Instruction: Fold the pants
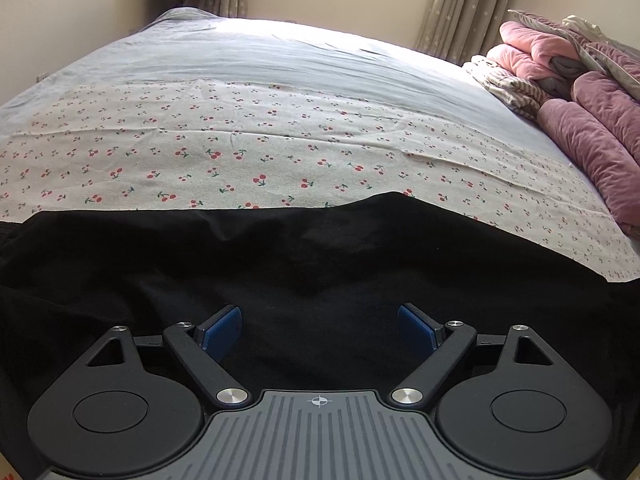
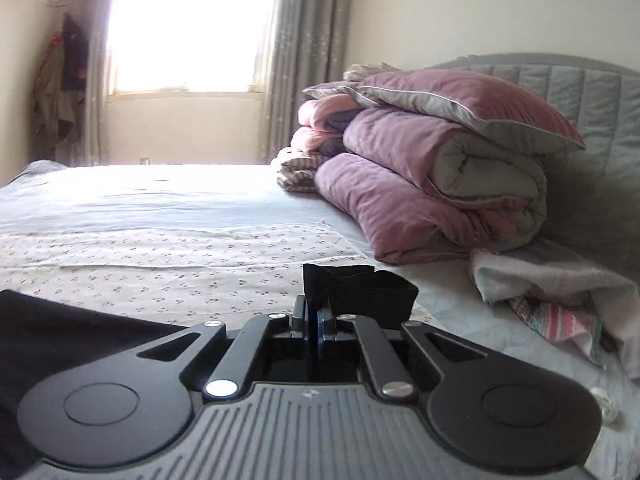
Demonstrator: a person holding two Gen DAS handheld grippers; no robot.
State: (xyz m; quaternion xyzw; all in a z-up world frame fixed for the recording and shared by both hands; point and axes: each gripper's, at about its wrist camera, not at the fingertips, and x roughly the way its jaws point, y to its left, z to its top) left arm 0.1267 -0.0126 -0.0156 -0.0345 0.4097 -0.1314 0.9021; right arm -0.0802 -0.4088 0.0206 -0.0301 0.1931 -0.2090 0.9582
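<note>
Black pants (image 1: 280,264) lie on the bed (image 1: 240,148). The left tool (image 1: 320,330) gapes wide above them; the right tool (image 2: 316,320) pinches a pants edge.

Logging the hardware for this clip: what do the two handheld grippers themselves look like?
Both match. The left gripper has matte black linkage arms with silver pivot screws, two round black side housings, blue fingertip pads, and a grey ribbed centre plate bearing a small white crosshair mark. The right gripper looks identical. No cables or sleeves show.

Bright curtained window (image 2: 188,28) behind a cherry-print bed (image 1: 280,140), cream walls (image 2: 480,12)
</note>
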